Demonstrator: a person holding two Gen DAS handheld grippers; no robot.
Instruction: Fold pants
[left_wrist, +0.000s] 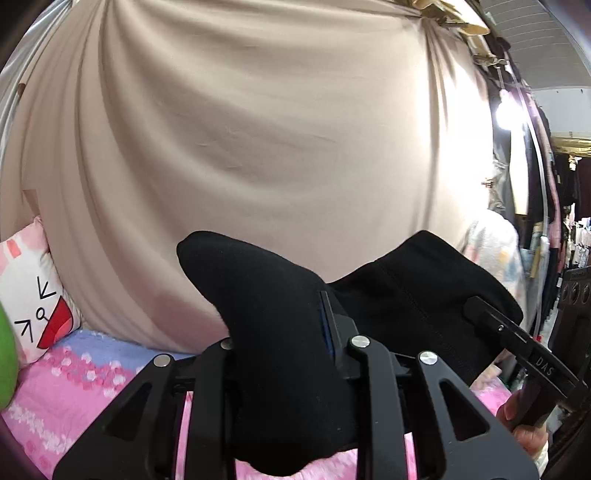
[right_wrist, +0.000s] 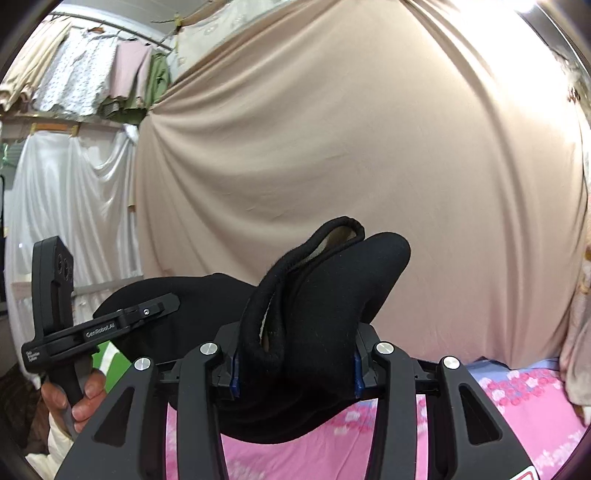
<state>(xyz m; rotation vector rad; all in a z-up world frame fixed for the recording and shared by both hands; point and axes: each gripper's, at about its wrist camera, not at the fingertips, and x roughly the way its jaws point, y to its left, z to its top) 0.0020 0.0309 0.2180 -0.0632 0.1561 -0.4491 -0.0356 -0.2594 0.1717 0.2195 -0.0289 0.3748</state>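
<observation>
Item: 1 pair of black pants (left_wrist: 280, 332), soft knit with a paler lining showing inside a rolled hem or waistband edge in the right wrist view; held in the air above the bed (left_wrist: 74, 384), not lying on it. Left gripper (left_wrist: 284, 354): jaws closed down on a thick bunch of the black fabric, which spills up and over between the fingers. Right gripper (right_wrist: 295, 365): likewise clamped on a bunched edge of the same garment, blue pad edges just visible either side of the cloth. Each gripper appears in the other's view, near one another, with a span of black fabric sagging between them; the person's hand (right_wrist: 79, 398) wraps the left handle. Carrier: bed with pink floral cover, a cartoon-face pillow (left_wrist: 33, 295) at its far left corner, a beige draped sheet (left_wrist: 258, 129) hanging behind its far edge. Hung clothes (right_wrist: 92, 77) sit high at the left of the right wrist view. Step in hand, as judged: the garment is lifted by 2 points along 1 edge, apparently for a shake-out or for bringing one half over the other; no finished fold is visible. Next move likely calls for holding both grips firm, drawing the span taut, and lowering the cloth flat onto the bed so the edges line up. How much of the pants hangs below is hidden.
</observation>
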